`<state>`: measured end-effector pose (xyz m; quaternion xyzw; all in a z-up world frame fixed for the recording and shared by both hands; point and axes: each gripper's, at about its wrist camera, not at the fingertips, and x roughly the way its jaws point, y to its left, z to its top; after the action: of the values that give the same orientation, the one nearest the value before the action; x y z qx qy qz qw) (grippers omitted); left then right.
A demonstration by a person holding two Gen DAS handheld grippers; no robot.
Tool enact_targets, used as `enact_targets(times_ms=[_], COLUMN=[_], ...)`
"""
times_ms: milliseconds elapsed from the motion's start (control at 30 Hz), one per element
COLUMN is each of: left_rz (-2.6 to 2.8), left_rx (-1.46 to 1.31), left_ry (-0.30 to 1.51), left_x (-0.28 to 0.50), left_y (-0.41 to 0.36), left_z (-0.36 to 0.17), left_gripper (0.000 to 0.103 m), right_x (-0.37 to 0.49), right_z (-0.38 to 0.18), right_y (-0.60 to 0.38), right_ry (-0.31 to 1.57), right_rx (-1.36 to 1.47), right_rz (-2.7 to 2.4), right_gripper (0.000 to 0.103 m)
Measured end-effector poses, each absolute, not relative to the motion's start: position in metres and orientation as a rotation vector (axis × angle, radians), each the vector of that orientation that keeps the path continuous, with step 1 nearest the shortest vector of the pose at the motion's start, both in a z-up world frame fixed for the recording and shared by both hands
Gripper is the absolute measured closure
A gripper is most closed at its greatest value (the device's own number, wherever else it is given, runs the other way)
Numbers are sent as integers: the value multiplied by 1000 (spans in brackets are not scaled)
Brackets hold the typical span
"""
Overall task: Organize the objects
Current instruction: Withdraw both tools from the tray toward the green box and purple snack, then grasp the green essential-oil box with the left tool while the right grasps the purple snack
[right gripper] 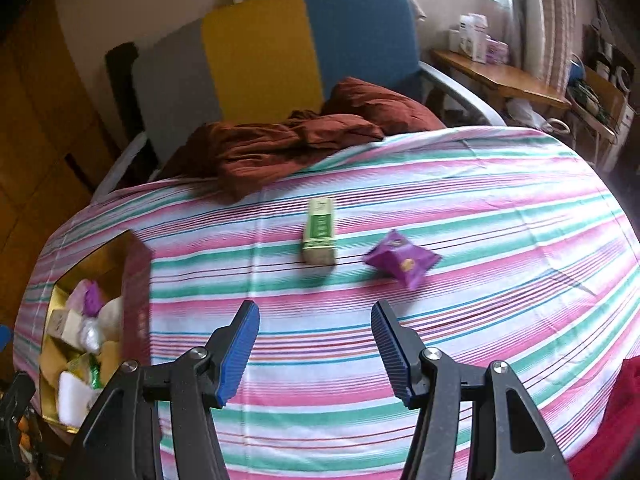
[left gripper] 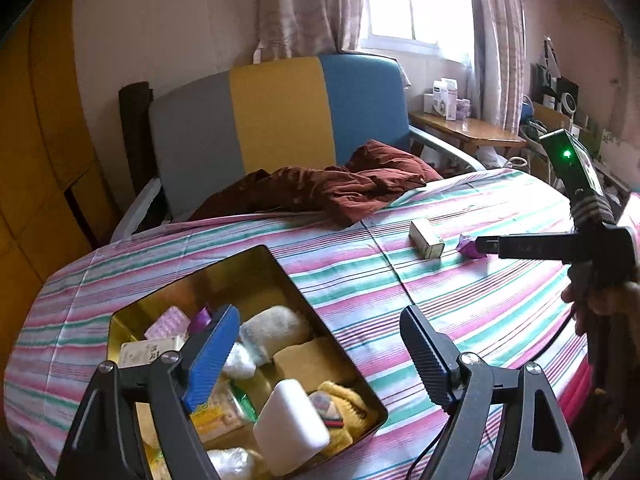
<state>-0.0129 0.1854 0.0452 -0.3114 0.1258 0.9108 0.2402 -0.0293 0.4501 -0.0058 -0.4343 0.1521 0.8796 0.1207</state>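
Observation:
A gold tin box (left gripper: 280, 276) (right gripper: 132, 264) sits on the striped bedsheet, filled with several small packs, a white soap-like block (left gripper: 290, 426) and cotton items. My left gripper (left gripper: 320, 356) hangs open over the tin's right part, nothing between its fingers. Farther out on the sheet lie a green-and-cream carton (left gripper: 426, 238) (right gripper: 319, 232) and a purple packet (left gripper: 470, 247) (right gripper: 402, 260). My right gripper (right gripper: 316, 354) is open and empty, short of both. In the left wrist view the right gripper (left gripper: 486, 245) reaches in from the right, its tip by the purple packet.
A crumpled rust-brown cloth (left gripper: 340, 184) (right gripper: 288, 140) lies at the bed's far end below a grey, yellow and blue headboard (left gripper: 276, 116). A wooden side table (left gripper: 468, 130) with boxes stands at the back right. A red cloth (right gripper: 616, 420) shows at the lower right.

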Motion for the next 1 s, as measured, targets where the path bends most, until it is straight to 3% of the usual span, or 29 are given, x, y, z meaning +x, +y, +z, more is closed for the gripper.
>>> enact_targets(times_ms=[567,1000], left_rz=[2390,2284], left_rx=[-945,-1078], left_ry=[415,386], left_x=[-40,-71], left_y=[242,286], left_z=[25,9], left_gripper=[20,20], right_x=[-65,-63], right_z=[-38,-72], right_y=[537,571], right_ry=[662,1000], right_rx=[-1210,-1260], right_rz=[2485,2344], right_gripper=[44,43])
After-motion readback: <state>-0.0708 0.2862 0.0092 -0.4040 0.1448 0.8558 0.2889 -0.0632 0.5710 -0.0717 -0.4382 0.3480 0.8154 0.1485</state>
